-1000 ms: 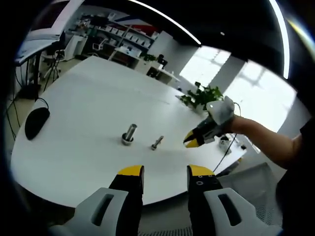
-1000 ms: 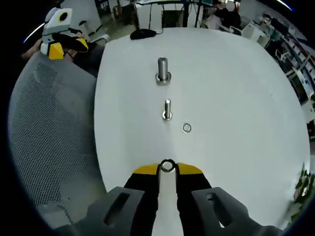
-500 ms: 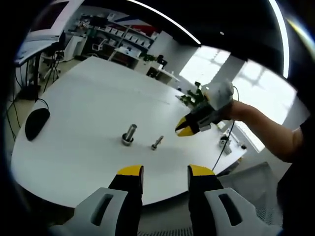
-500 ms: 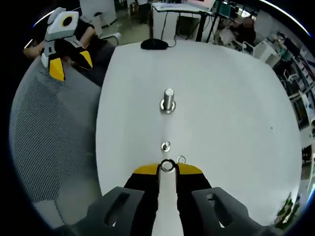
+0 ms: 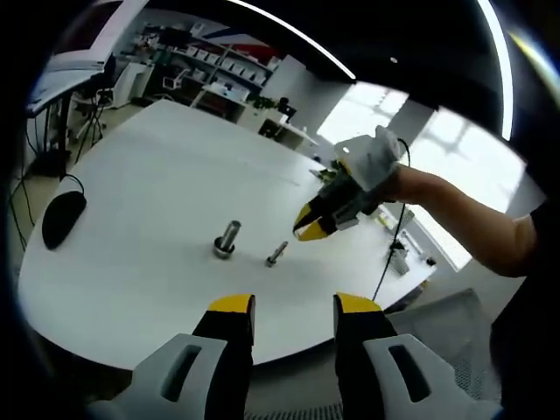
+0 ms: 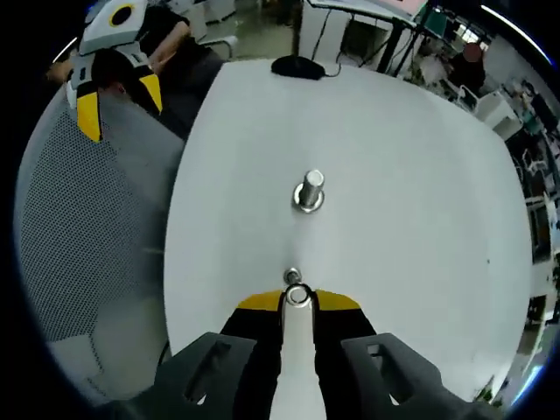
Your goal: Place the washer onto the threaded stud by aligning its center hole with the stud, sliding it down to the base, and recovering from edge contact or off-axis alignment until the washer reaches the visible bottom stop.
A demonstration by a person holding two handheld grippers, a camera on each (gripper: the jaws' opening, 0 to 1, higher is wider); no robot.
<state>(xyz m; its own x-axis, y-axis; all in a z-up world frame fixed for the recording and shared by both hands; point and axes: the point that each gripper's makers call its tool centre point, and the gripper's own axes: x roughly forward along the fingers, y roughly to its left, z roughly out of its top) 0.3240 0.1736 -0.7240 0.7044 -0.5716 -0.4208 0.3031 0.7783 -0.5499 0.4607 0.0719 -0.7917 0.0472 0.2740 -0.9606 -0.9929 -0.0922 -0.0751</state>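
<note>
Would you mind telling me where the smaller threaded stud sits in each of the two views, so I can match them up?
Left gripper view: the small stud stands right of the larger stud, below the right gripper.
Right gripper view: the small stud sits just above the washer in the right gripper.
Shared landmark: the black mouse.

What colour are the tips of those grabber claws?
Bright yellow tips on the black jaws of the left gripper, seen best in the left gripper view.

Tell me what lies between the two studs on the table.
Bare white table. In the left gripper view nothing sits between the large stud and the small stud.
</note>
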